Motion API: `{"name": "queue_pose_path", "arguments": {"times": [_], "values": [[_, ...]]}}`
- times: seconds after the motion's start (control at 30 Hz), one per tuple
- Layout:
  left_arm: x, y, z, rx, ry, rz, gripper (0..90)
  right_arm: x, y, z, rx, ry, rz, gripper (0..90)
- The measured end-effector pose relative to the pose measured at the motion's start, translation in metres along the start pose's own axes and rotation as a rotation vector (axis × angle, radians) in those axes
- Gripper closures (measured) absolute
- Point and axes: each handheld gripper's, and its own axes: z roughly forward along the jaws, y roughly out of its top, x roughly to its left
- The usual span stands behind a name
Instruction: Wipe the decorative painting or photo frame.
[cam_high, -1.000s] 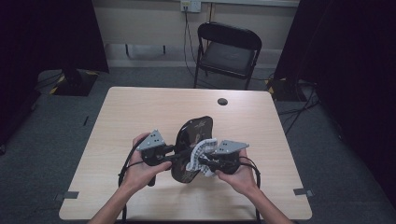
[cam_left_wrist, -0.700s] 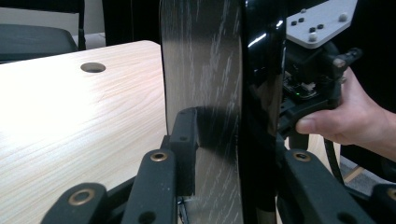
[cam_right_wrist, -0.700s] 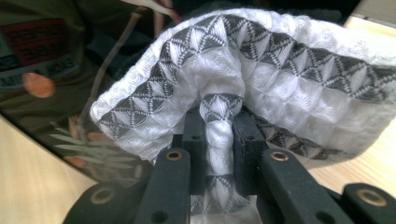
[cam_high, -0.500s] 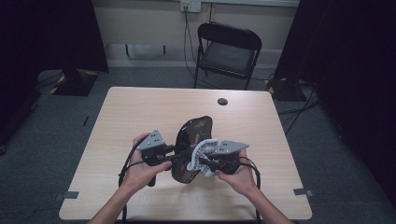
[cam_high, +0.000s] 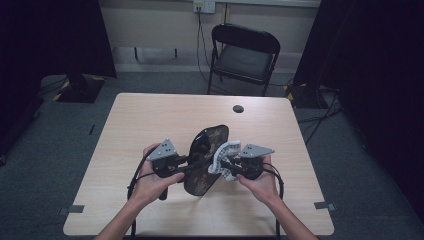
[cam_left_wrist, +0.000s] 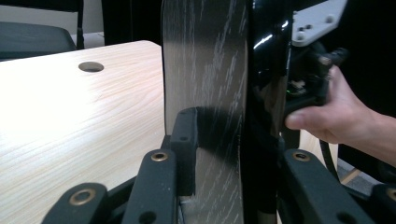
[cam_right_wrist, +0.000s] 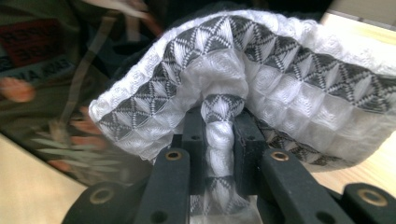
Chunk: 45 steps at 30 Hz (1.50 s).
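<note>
A dark oval tray (cam_high: 206, 150) with a flowered face stands on edge above the table's front middle. My left gripper (cam_high: 189, 163) is shut on its rim from the left. In the left gripper view the tray's grey streaked back (cam_left_wrist: 205, 70) and glossy black rim (cam_left_wrist: 267, 56) run upward between my jaws, one pad (cam_left_wrist: 187, 140) flat on the back. My right gripper (cam_high: 226, 164) is shut on a white and grey waffle cloth (cam_high: 223, 154) that lies against the tray's right face. In the right gripper view a fold of the cloth (cam_right_wrist: 233, 70) is pinched between the pads, with the tray's flowered face (cam_right_wrist: 56, 93) at the left.
The light wooden table (cam_high: 150, 120) has a round cable hole (cam_high: 238, 108) near its far edge. A black folding chair (cam_high: 244, 55) stands behind the table. Dark curtains hang at both sides, and cables lie on the floor at the right.
</note>
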Motion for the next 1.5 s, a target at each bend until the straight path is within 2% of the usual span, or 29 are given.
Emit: {"name": "queue_pose_path", "arguments": {"times": [0.17,0.27,0.5,0.6,0.8,0.9,1.07,1.17,1.37,1.43,1.5], "values": [[0.001,0.0,-0.001,0.002,0.005,-0.001,68.1,0.017,0.003,0.003,0.009,0.068,-0.051,78.8],[0.001,0.0,-0.001,0.001,0.0,-0.006,67.2,0.015,0.005,0.004,0.009,0.061,-0.043,78.2],[0.001,0.0,-0.001,-0.002,-0.005,-0.013,66.9,-0.01,0.001,0.004,0.0,-0.028,0.027,77.7],[0.001,0.0,-0.001,0.001,-0.002,-0.011,66.9,-0.008,0.001,0.004,0.001,-0.022,0.02,77.7],[0.002,-0.001,-0.001,0.002,0.002,-0.012,66.8,0.012,0.005,0.005,0.008,0.049,-0.045,77.7],[0.002,-0.001,-0.001,-0.002,0.002,-0.012,66.8,0.008,0.007,0.005,0.0,0.037,-0.034,77.5],[0.001,-0.001,-0.001,-0.001,0.004,-0.007,66.6,-0.008,0.004,0.006,-0.003,-0.025,0.002,77.9],[0.001,0.0,-0.001,0.001,0.007,-0.006,66.7,-0.007,0.004,0.006,-0.002,-0.034,0.01,78.4],[0.002,0.0,-0.002,0.005,0.02,0.002,68.4,0.023,0.007,0.006,-0.001,0.097,-0.049,78.9],[0.003,0.0,-0.003,-0.001,0.026,-0.004,68.7,0.023,0.008,0.008,-0.004,0.101,-0.042,79.1],[0.003,0.0,-0.003,-0.003,0.026,-0.008,68.8,0.016,0.006,0.01,-0.004,0.084,-0.025,79.0]]}}
